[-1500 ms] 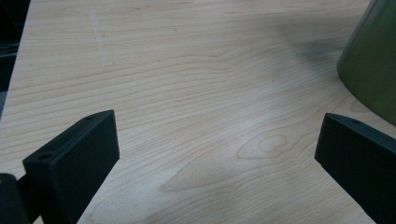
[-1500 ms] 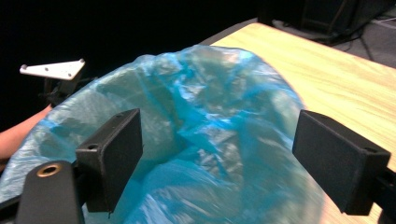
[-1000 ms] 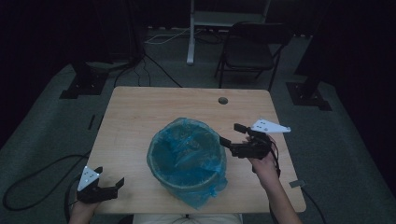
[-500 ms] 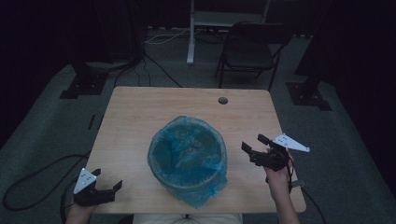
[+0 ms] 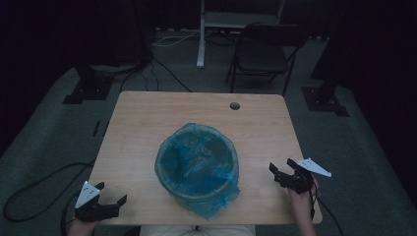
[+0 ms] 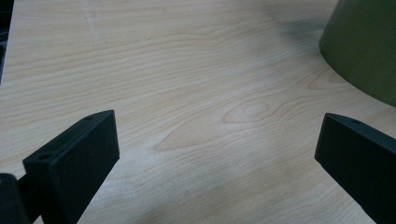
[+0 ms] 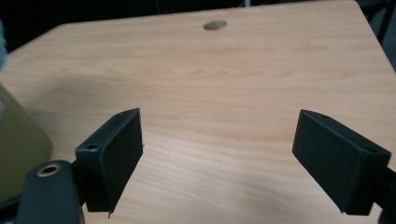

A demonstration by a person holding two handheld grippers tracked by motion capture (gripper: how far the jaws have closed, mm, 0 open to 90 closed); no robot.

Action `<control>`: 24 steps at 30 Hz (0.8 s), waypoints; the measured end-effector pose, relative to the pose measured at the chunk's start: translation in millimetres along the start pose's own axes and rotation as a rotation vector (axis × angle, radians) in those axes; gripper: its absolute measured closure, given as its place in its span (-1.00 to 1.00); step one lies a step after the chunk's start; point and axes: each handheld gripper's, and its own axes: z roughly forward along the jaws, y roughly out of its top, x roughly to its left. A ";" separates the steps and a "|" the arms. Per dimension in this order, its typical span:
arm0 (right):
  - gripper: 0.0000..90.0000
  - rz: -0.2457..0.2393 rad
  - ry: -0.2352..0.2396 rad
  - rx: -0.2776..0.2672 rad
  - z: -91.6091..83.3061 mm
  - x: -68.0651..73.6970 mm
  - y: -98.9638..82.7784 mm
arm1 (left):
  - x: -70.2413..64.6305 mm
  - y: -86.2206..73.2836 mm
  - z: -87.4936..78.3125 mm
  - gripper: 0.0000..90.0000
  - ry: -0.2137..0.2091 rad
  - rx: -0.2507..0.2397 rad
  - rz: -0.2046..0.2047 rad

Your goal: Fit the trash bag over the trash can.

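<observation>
Bin liner work is what the pictures show: an olive waste bin stands at the middle of the near half of the table, with a blue plastic liner set inside it and folded down over the rim, hanging lowest at the near right. Going from left to right, the left gripper hovers at the table's near left corner, well apart from the bin, its jaws wide open and holding nothing; the left gripper view shows bare wood grain between them and the bin's olive wall off to the upper right. The right gripper sits near the table's right edge, also apart from the bin, jaws spread wide and empty, with the bin's side at the left edge of the right gripper view. To my eye the liner looks seated, so the step in hand is a last check or tidy: to do it well, approach the rim from both sides at once, pinch only the loose plastic and not the bin wall, and pull outward and down evenly so the film doesn't tear or drag the bin. Pale wood laminate forms the tabletop, with a round cable hole near the far edge. Beyond it the room is dim, with grey carpet, a folding chair, stand bases and cables on the floor.
</observation>
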 end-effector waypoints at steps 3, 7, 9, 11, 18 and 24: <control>-0.66 -0.002 -0.042 0.027 -2.1 -8.8 -10.1 | 1.4 0.1 -1.4 -0.99 0.005 -0.003 -0.006; -0.66 0.019 -0.089 0.055 -6.1 -20.3 -24.6 | 4.2 -1.5 -4.6 -0.99 0.020 -0.012 -0.033; -0.66 0.043 -0.100 0.069 -8.3 -24.6 -31.1 | 6.0 -3.8 -5.9 -0.99 0.029 -0.008 -0.050; -0.66 0.054 -0.106 0.088 -9.4 -27.1 -36.8 | 7.6 -4.8 -7.5 -0.99 0.039 -0.013 -0.060; -0.66 0.051 -0.124 0.105 -17.0 -28.3 -44.2 | 15.9 -8.3 -10.1 -0.99 0.123 -0.003 -0.099; -0.66 0.065 -0.160 0.087 -25.3 -34.0 -48.8 | 19.2 -12.7 -7.7 -0.99 0.221 0.024 -0.122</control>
